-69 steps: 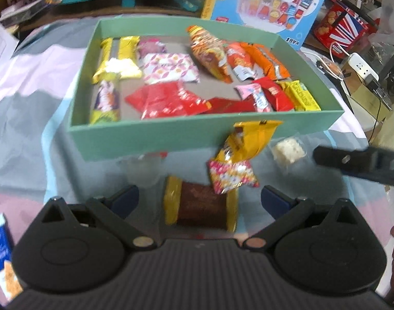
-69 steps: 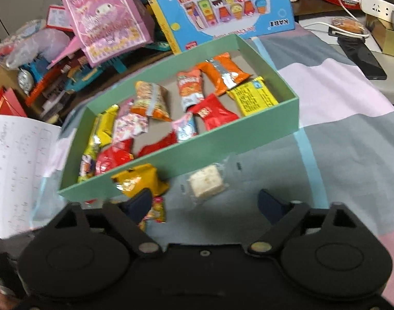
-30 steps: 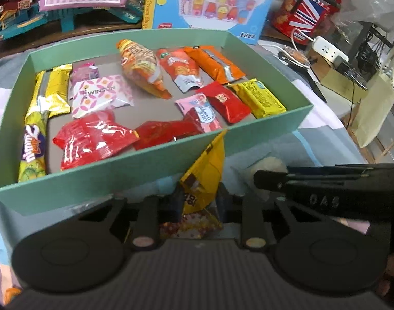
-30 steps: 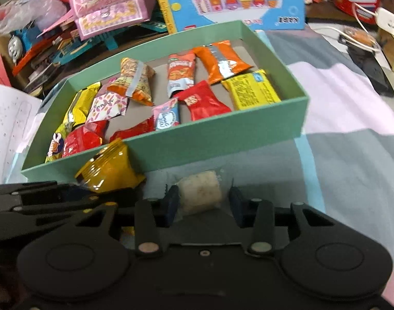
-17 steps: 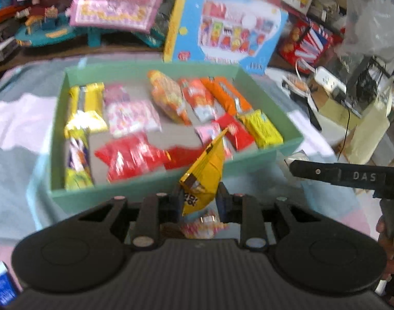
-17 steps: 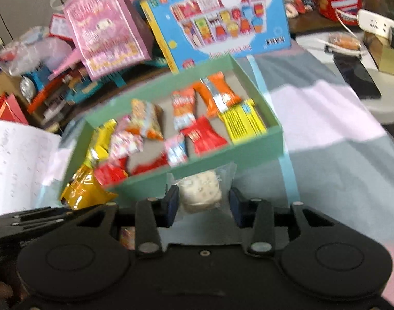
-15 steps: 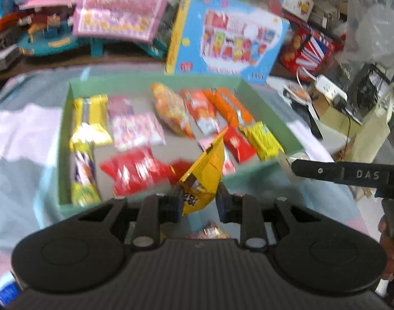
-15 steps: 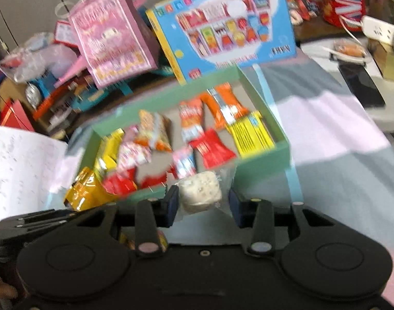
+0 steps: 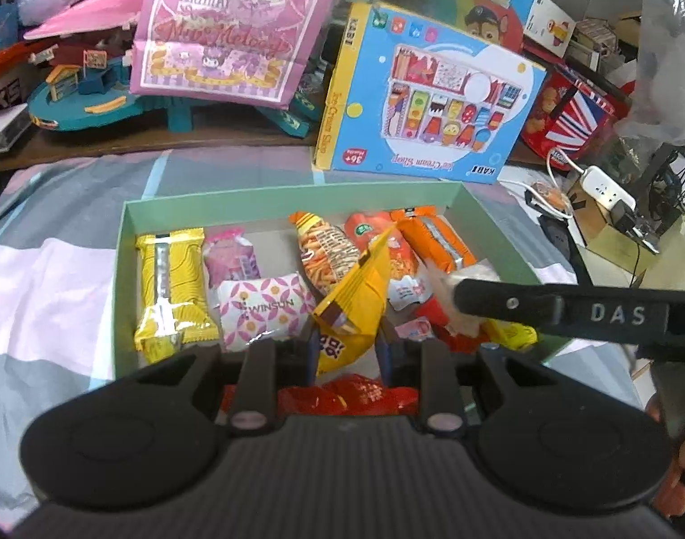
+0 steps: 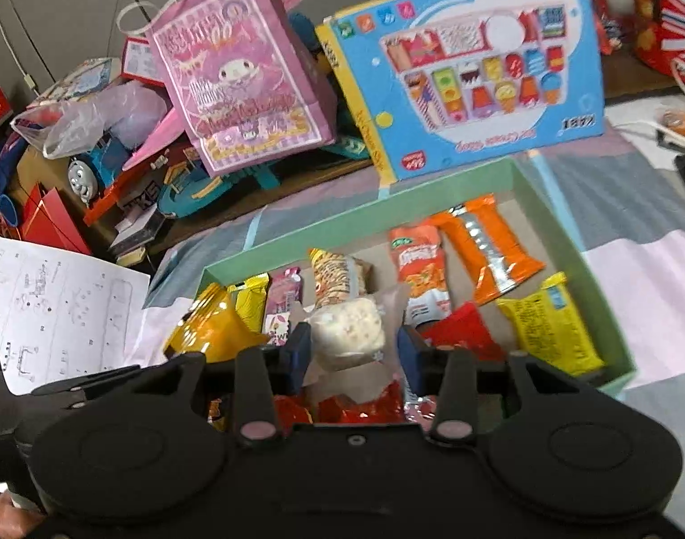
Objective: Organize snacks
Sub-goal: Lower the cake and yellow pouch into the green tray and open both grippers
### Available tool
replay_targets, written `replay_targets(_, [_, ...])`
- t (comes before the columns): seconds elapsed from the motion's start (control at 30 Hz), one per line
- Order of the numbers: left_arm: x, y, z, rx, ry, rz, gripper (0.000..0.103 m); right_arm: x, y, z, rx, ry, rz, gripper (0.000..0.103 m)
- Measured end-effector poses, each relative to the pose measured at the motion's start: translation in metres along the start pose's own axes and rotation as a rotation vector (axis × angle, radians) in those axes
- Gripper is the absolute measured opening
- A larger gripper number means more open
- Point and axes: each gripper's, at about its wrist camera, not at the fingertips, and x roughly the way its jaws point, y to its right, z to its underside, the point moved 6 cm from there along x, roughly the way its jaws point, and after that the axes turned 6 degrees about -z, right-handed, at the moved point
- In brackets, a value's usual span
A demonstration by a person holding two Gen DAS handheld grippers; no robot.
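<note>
A green box (image 9: 293, 195) holds several snack packs. My left gripper (image 9: 347, 350) is shut on a yellow snack bag (image 9: 356, 310) and holds it above the box's middle. My right gripper (image 10: 349, 355) is shut on a clear pack with a white rice cake (image 10: 347, 330), also held over the box (image 10: 567, 247). The right gripper's arm (image 9: 567, 307) crosses the left wrist view at the right. The yellow bag also shows in the right wrist view (image 10: 212, 330) at the left.
A blue toy box (image 9: 428, 112) and a pink gift bag (image 9: 226, 22) stand behind the green box. A power strip (image 9: 605, 186) lies at the right. A white instruction sheet (image 10: 50, 305) lies at the left. The cloth is grey and pink.
Both grippers closed on their snacks, lifted them from the cloth in front of the box and carried them forward over the box.
</note>
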Motion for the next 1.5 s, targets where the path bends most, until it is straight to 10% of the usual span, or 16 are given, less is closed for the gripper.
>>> replay_targets(0.27, [0.031,-0.001,0.001,-0.007,-0.039,-0.004,0.028,0.035,0.005,-0.004,0.015,-0.042,-0.01,0.044])
replay_targets(0.33, [0.038,-0.002,0.002,-0.007,-0.035,-0.041,0.052,0.041,0.007,-0.006,0.031,-0.057,-0.027,0.049])
replay_targets(0.4, [0.043,-0.006,0.004,-0.018,-0.033,-0.095,0.103,0.042,0.011,-0.007,0.049,-0.055,-0.029,0.066])
replay_targets(0.47, [0.044,-0.008,0.006,-0.024,-0.016,-0.11,0.103,0.042,0.015,-0.008,0.056,-0.037,-0.014,0.084])
replay_targets(0.7, [0.045,-0.008,0.013,-0.042,-0.054,-0.094,0.103,0.035,0.03,-0.005,0.092,-0.013,0.006,0.101])
replay_targets(1.5, [-0.052,-0.002,0.068,-0.038,-0.019,-0.081,0.103,-0.044,0.0,0.046,0.039,0.0,0.006,0.103])
